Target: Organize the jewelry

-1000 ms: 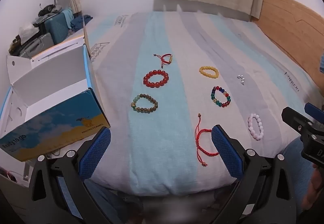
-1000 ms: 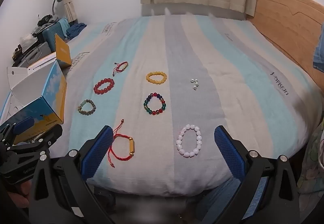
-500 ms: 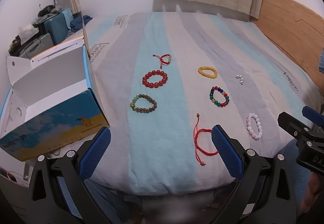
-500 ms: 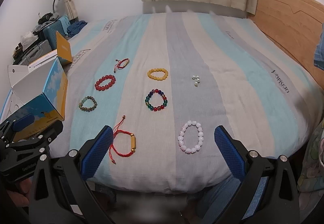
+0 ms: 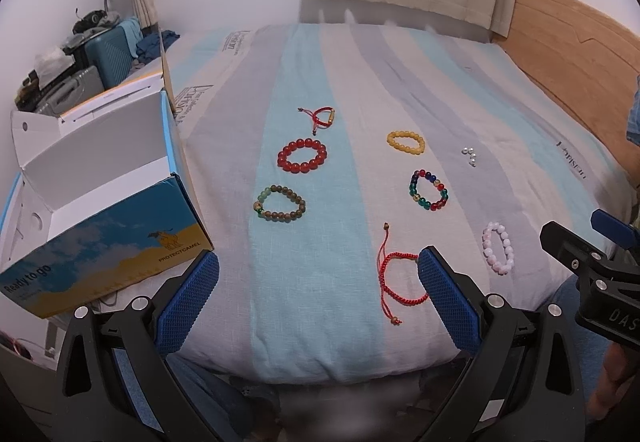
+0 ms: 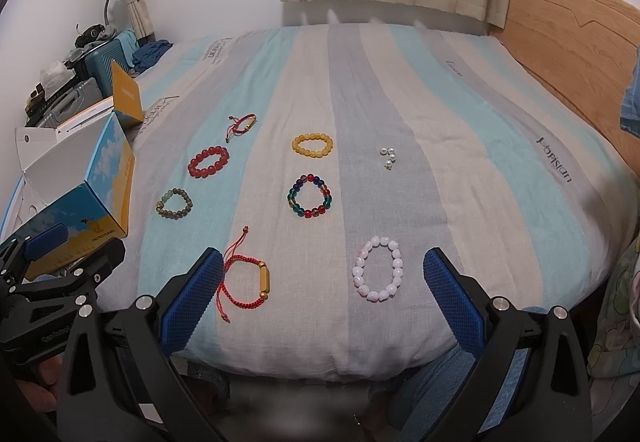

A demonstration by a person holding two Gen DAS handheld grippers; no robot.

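Observation:
Several bracelets lie on the striped bed. A red cord bracelet (image 6: 244, 282) with a gold tube and a pale pink bead bracelet (image 6: 378, 268) lie nearest. Behind them are a multicolour bead bracelet (image 6: 310, 195), a green-brown bead bracelet (image 6: 174, 203), a red bead bracelet (image 6: 208, 161), a yellow bead bracelet (image 6: 312, 144), a small red cord bracelet (image 6: 242, 124) and loose pearls (image 6: 388, 156). My left gripper (image 5: 318, 288) is open and empty above the bed's near edge. My right gripper (image 6: 322, 288) is open and empty, with the red cord bracelet by its left finger.
An open blue and yellow cardboard box (image 5: 100, 218) stands at the bed's left edge, also in the right wrist view (image 6: 92, 186). Suitcases and a lamp (image 6: 92, 54) sit at far left. A wooden headboard (image 6: 572, 42) runs along the right.
Both grippers have drawn back slightly and risen a little; the bracelets sit a bit higher in both views. Nothing was picked up or moved.

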